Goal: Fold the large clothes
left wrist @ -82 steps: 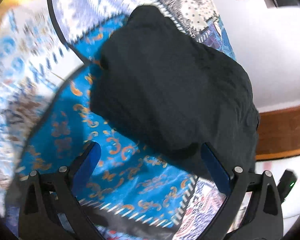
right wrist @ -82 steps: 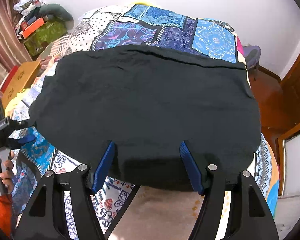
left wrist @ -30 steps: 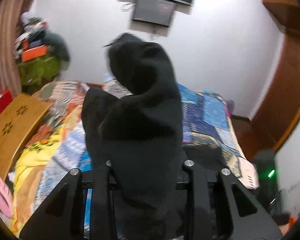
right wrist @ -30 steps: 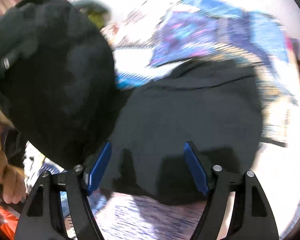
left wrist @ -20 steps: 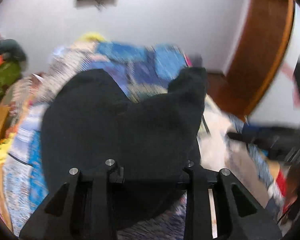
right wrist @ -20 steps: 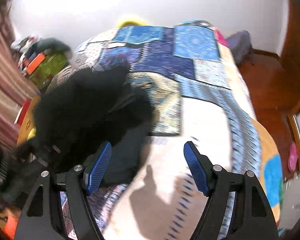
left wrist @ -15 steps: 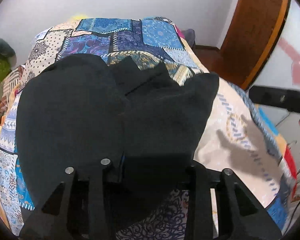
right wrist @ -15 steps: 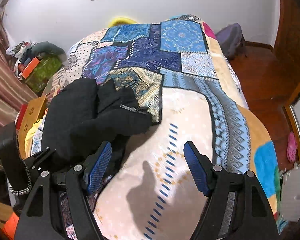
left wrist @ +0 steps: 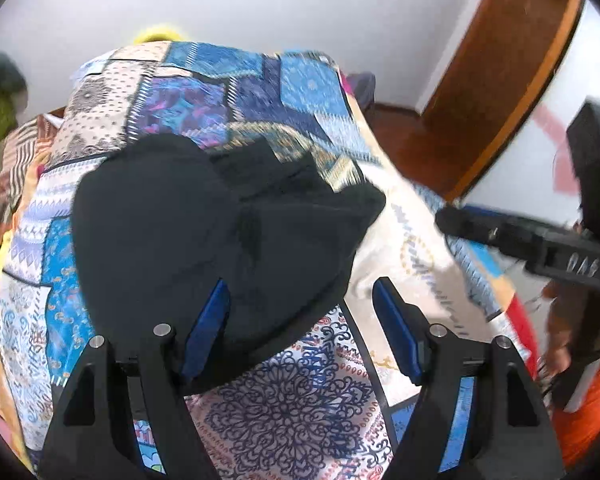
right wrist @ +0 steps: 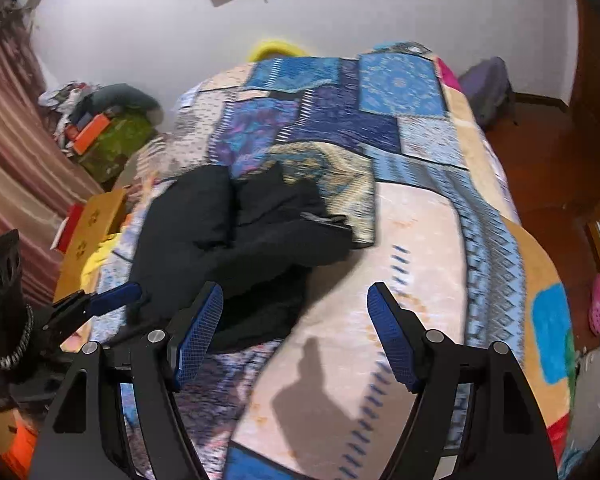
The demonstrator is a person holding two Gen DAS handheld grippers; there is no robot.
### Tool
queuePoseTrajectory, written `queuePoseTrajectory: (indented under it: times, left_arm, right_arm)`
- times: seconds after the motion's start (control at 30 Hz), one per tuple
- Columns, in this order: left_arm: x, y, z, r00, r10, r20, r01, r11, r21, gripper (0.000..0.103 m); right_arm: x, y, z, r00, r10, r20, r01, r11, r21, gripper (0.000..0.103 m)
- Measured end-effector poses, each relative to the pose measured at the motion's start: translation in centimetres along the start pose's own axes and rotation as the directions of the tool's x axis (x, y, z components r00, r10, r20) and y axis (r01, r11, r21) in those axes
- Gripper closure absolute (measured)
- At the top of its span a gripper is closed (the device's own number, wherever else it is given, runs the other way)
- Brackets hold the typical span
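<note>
The left gripper (left wrist: 300, 316), jaws just opening, has released the black garment (left wrist: 204, 240) near the bed's (right wrist: 420, 248) left edge; the right gripper (right wrist: 294, 332) hangs released.

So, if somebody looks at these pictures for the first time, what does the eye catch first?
First, the black garment, lying bunched on the left part of the patchwork bedspread. Next, the blue-padded left gripper, whose jaws have just been opening, over the garment's near edge, and the right gripper, open above bare bedspread.

Both wrist views look steeply down, sharing the bed (left wrist: 400, 216).
</note>
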State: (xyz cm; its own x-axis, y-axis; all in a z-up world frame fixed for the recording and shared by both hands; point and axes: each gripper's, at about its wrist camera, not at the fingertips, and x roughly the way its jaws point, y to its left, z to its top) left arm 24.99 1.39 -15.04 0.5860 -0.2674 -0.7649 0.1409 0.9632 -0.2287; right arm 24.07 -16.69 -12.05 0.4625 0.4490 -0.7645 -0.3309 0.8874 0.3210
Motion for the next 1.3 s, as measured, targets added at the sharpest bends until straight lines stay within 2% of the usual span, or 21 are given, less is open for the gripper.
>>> queuePoseTrajectory:
  times: [0.07,0.13,0.2,0.33,0.37,0.5,0.57,0.67,0.8,0.93,1.13,1.23,1.3]
  left_arm:
    - [-1.4,1.1,0.2,0.998,0.05,0.048,-0.049,0.999,-0.009,0.028]
    - [-2.4,2.4,0.5,0.989,0.12,0.085,-0.12,0.993,-0.006,0.021]
    - [-2.9,3.9,0.5,0.977,0.185,0.109,-0.184,0.983,-0.019,0.019]
    - [-2.0,6.2,0.2,0.963,0.257,0.085,-0.255,0.966,-0.027,0.018]
    - [-1.4,6.7,-0.1,0.964,0.256,0.064,-0.255,0.966,-0.034,0.018]
    - [2.1,8.4,-1.6,0.988,0.147,-0.051,-0.151,0.984,-0.09,0.018]
    - [3.2,8.6,-2.5,0.985,0.168,-0.044,-0.172,0.98,-0.104,0.008]
    - [4.0,8.7,-3.2,0.985,0.167,-0.033,-0.17,0.978,-0.121,0.003]
    - [4.1,8.6,-3.2,0.985,0.167,-0.036,-0.17,0.979,-0.112,0.002]
    - [3.4,9.1,-2.5,0.986,0.158,-0.047,-0.162,0.981,-0.106,0.003]
    - [1.0,11.3,-1.7,0.98,0.201,0.007,-0.198,0.969,-0.146,0.003]
    - [0.2,13.4,-1.3,0.978,0.206,0.015,-0.2,0.961,-0.194,0.003]
    - [0.4,15.0,-1.2,0.985,0.171,0.0,-0.166,0.956,-0.242,0.003]
  right_arm:
    - [0.4,1.2,0.1,1.0,0.024,0.005,-0.024,1.0,-0.015,0.031]
    - [0.9,2.5,0.3,0.999,0.043,0.008,-0.042,0.999,-0.033,0.031]
    - [1.9,4.0,0.8,0.999,0.05,0.009,-0.049,0.997,-0.06,0.031]
    - [4.1,5.7,1.1,0.999,0.044,-0.006,-0.044,0.994,-0.096,0.031]
    - [4.7,5.8,1.2,0.999,0.045,-0.015,-0.046,0.994,-0.096,0.031]
    - [7.3,4.4,0.4,0.998,0.002,-0.063,-0.006,0.998,-0.057,0.031]
    - [8.4,3.3,-0.3,0.995,-0.009,-0.1,0.007,1.0,-0.022,0.031]
    - [10.0,0.9,-1.4,0.986,0.024,-0.163,-0.016,0.999,0.05,0.029]
    - [9.8,0.1,-2.0,0.983,0.044,-0.179,-0.031,0.996,0.079,0.025]
    - [8.5,1.1,-1.5,0.987,0.025,-0.157,-0.02,0.999,0.036,0.025]
    - [6.0,1.5,-0.4,0.996,0.034,-0.078,-0.032,0.999,0.023,0.025]
    - [4.7,1.1,0.4,0.999,0.044,-0.023,-0.043,0.998,0.039,0.025]
    - [4.5,0.6,0.9,0.999,0.051,-0.004,-0.05,0.997,0.063,0.025]
